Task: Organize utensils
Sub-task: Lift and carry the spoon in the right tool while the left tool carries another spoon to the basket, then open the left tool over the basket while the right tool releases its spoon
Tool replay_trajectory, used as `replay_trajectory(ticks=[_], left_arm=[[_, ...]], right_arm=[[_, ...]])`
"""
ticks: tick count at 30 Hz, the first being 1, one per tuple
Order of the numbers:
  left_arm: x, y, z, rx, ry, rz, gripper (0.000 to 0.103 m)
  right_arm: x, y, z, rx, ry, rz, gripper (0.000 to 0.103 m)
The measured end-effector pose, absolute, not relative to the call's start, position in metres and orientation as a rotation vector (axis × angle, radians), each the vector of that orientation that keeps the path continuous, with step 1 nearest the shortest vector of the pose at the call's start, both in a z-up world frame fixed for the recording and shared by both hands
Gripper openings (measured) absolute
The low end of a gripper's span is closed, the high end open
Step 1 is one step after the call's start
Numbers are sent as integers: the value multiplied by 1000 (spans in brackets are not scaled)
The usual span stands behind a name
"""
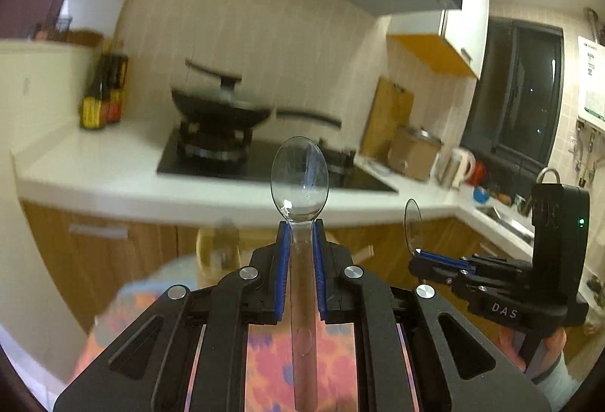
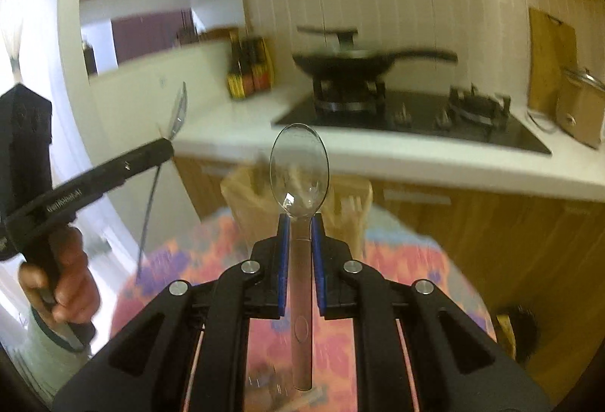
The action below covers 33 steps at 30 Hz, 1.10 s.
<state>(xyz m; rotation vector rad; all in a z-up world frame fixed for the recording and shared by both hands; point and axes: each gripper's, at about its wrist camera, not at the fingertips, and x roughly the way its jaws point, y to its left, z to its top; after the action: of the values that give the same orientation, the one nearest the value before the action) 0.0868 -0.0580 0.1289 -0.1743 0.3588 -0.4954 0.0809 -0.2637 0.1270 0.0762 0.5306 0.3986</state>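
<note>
While the white surface (image 1: 113,162) and black wok (image 1: 219,106) fill the upper half of both views, only my right view shows the wooden holder (image 2: 257,196) at centre. Two clear spoons: my left gripper (image 1: 300,234) has its jaws clenched on one spoon (image 1: 299,177); my right gripper (image 2: 300,226) grasps the other spoon (image 2: 299,170) likewise, bowl up.

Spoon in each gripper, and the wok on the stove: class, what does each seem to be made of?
Left spoon: apparently clear plastic; the stove shows through its bowl. Right spoon: the same look, with glossy highlights. Wok: dark, probably coated metal, too blurred to be sure.
</note>
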Motion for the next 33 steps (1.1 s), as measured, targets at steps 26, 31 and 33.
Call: replay_trajectory(ticks=[26, 31, 33], left_arm=[[203, -98, 92, -253, 224, -432, 11], [198, -98, 85, -243, 233, -421, 16], [195, -94, 83, -252, 244, -425, 17]], right_arm=[[211, -265, 117, 206, 277, 260, 9], [208, -268, 107, 218, 305, 280, 10], [204, -269, 105, 223, 323, 299, 12]])
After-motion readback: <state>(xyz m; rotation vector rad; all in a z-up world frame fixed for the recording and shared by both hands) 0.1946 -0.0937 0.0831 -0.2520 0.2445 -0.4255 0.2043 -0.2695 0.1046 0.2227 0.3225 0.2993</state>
